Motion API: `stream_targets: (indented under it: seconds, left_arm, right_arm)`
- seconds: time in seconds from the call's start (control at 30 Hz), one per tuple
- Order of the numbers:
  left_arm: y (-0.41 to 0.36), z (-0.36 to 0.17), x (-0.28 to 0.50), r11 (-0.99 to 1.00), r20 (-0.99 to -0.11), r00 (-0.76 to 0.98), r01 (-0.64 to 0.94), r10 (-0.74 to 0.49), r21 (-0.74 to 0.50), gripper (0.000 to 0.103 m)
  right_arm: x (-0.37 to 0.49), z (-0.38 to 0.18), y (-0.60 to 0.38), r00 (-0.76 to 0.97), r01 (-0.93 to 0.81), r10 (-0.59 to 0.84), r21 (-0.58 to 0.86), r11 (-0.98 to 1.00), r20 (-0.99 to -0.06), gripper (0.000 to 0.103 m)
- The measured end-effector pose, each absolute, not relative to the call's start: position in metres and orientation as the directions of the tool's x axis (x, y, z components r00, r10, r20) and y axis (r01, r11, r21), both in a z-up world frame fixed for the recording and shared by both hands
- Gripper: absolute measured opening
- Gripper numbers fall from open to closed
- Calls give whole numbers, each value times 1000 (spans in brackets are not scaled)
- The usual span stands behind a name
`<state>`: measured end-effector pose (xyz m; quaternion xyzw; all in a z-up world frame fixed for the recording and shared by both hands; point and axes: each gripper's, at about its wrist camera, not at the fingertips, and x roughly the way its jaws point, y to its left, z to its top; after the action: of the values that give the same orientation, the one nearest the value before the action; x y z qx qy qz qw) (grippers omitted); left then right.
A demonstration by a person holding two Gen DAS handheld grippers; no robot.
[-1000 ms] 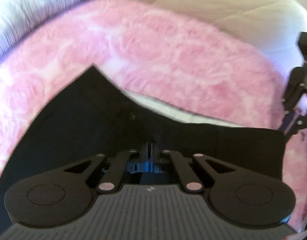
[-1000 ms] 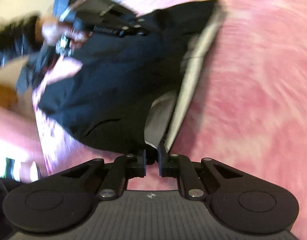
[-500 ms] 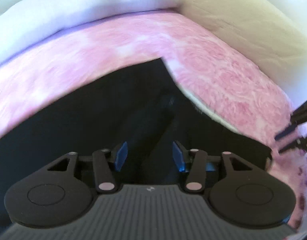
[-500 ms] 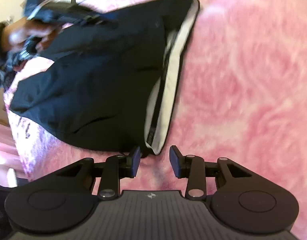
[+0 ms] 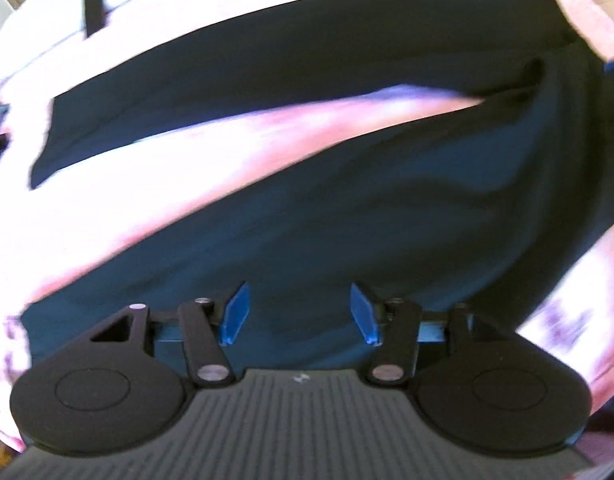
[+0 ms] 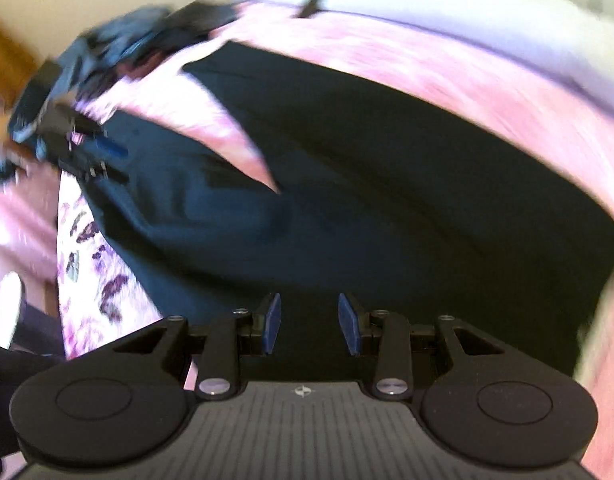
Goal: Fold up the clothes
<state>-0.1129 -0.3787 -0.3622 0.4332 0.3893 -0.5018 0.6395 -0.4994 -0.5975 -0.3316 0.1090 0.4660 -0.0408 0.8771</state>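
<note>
— Two grippers, one dark garment: where does it lie?
— The dark trousers point(image 5: 347, 208) are spread flat on the pink blanket point(image 5: 155, 168), with their two legs forking apart and a wedge of pink showing between them. In the right wrist view the same trousers point(image 6: 387, 200) fill the middle, and the blanket point(image 6: 447, 64) runs along their far side.
— What about the left gripper point(image 5: 301, 312)?
— Its jaws are apart and still opening; the blue pads point(image 5: 237, 312) stand clear on either side, above the cloth, and nothing is pinched between them.
— And the right gripper point(image 6: 309, 330)?
— Released as well, with a narrower gap. Its blue pads point(image 6: 273, 328) hang over the dark fabric without pressing on it.
— Anything else in view?
— In the right wrist view the other gripper shows, blurred, at the far left edge of the trousers. A floral-print fabric point(image 6: 91, 264) lies beside the trousers at the left.
</note>
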Motion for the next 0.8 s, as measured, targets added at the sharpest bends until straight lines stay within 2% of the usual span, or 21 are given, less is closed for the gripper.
stream_targets:
  seconds: [0.07,0.2,0.4,0.57,0.73,0.77,0.8]
  left_arm:
    - [-355,-363,-64,120,-928,212,976,-305,183,55]
    - [-308,-358,31,186,-919,253,961,-302,203,57]
    - [-259,-376,157,420,-926,230,903,-301,88,59]
    - [-249,-402,186,483,-940,129,875,-317,-42,59]
    - [-244,-400,178,483,-931,92,870,-353,-97,56]
    - [-242,-399,176,485,-929,89,869,-360,-104,55]
    - [-240,-398,175,490,-925,88,865,-369,-113,49]
  right_arm:
    - [-451,-336,-579,544,113,11,86,990,-839,38]
    - [-377,-352,-554,491,110,-8,52,993,-871,40]
    - [-318,-388,-520,327,59,-77,-61,996,-942,48]
    - [-301,-403,-514,244,65,-76,-62,996,-967,51]
    - [-293,-406,-518,201,90,-70,-52,995,-977,52]
    - [-293,-406,-519,195,91,-69,-52,994,-978,52]
    - [-291,-406,-520,191,89,-70,-54,995,-979,52]
